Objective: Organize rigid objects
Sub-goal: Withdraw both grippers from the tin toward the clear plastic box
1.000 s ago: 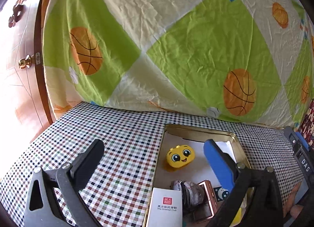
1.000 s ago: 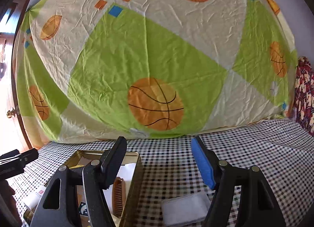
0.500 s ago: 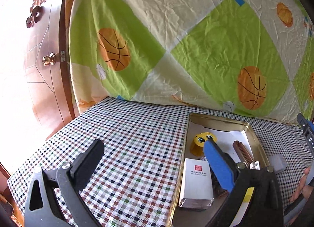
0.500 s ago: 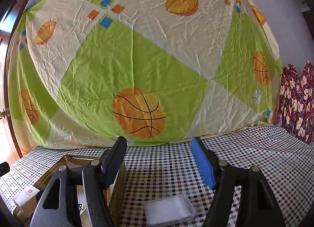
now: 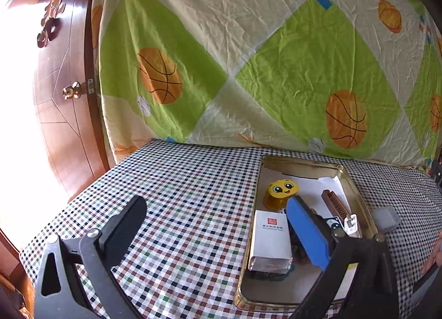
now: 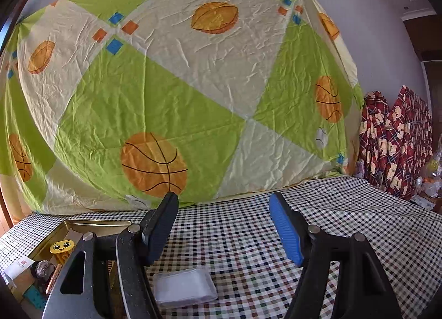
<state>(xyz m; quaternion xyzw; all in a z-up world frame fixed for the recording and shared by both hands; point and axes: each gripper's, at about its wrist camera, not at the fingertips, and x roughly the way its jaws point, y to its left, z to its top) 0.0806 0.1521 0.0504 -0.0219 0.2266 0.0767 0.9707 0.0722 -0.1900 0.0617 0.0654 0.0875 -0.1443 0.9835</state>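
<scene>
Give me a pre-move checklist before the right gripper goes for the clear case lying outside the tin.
1. Right gripper open and empty: ok.
2. Clear plastic case on the checked cloth, nothing on top of it: ok.
3. Case lined up between the fingers: not ok, it lies low and toward the black finger.
4. Free room in the gold tin for the case: ok, bare floor at the near end.
5. Left gripper open and empty: ok.
6. Case lid shut: cannot tell.
</scene>
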